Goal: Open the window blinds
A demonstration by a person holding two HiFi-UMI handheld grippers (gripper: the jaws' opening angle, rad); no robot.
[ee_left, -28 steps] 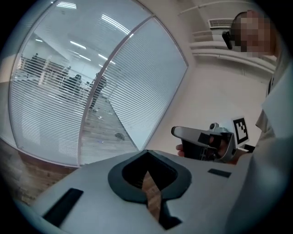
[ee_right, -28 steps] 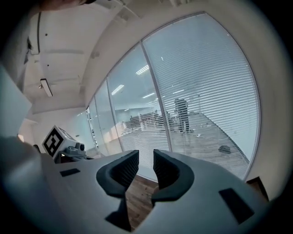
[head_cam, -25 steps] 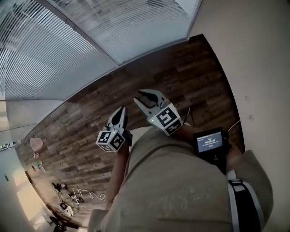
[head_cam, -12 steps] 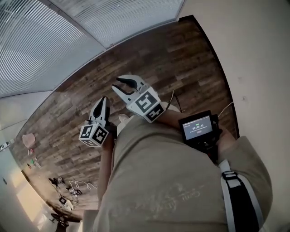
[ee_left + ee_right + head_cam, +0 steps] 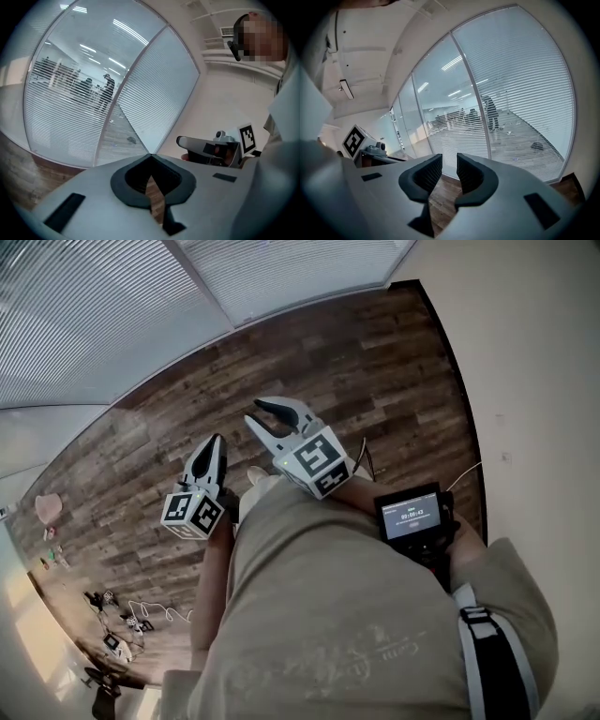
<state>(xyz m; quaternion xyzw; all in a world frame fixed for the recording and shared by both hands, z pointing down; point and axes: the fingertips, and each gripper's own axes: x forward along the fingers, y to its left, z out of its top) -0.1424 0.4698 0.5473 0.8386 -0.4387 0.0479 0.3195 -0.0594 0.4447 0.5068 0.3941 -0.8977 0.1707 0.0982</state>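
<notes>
Facing blinds [image 5: 94, 315] well ahead, left gripper [image 5: 216, 444] (closed) and right gripper [image 5: 262, 416] hover.

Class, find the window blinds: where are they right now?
In the head view the window blinds fill the top left, beyond the wooden floor, ahead of the left gripper and right gripper, untouched by either.
</notes>
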